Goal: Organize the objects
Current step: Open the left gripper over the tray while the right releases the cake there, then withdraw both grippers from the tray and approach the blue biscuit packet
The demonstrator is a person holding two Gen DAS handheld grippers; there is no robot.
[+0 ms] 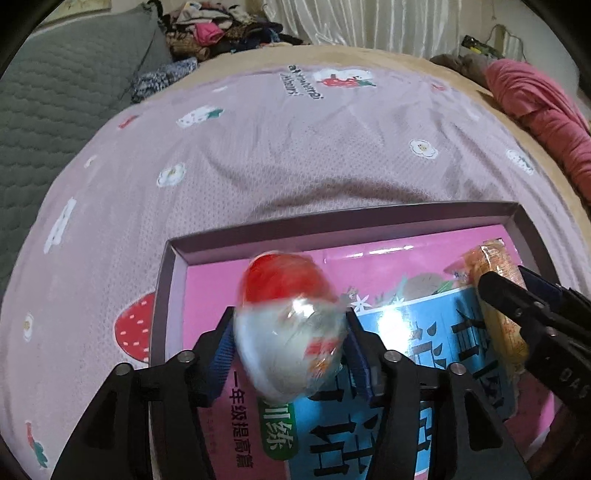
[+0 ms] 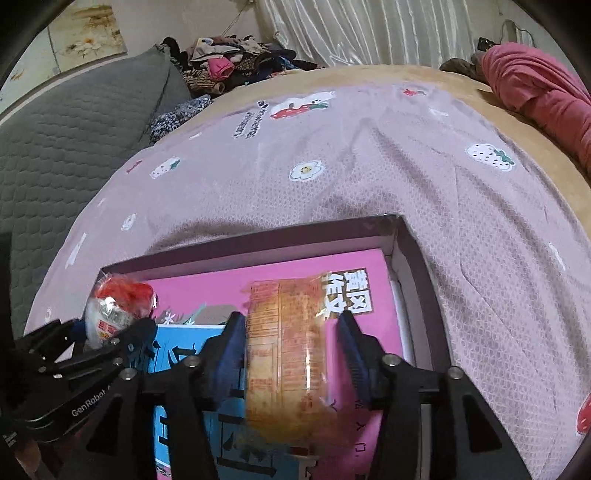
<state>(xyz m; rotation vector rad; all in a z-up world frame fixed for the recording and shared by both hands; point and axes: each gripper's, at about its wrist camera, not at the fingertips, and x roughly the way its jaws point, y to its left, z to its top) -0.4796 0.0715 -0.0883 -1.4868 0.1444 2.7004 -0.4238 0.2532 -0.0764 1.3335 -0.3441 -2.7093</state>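
A shallow dark purple box [image 1: 332, 225] lies on the bed with a pink and blue book [image 1: 406, 258] flat inside it. My left gripper [image 1: 290, 317] hangs over the box's left part. A red and white wrapped snack [image 1: 288, 295] sits between its blue pads, blurred while the fingers look sharp, so the pads seem loose on it. My right gripper [image 2: 291, 321] is over the box's right part [image 2: 410, 258]. An orange packet of biscuits [image 2: 284, 350] stands between its pads, with a gap on the right side. Each gripper shows at the edge of the other's view.
The box rests on a lilac strawberry-print cover [image 1: 295, 147] over a tan bed. A grey quilted pillow [image 1: 74, 92] is at the left, a heap of clothes [image 1: 221, 33] at the back, and a pink garment [image 1: 546, 110] at the right.
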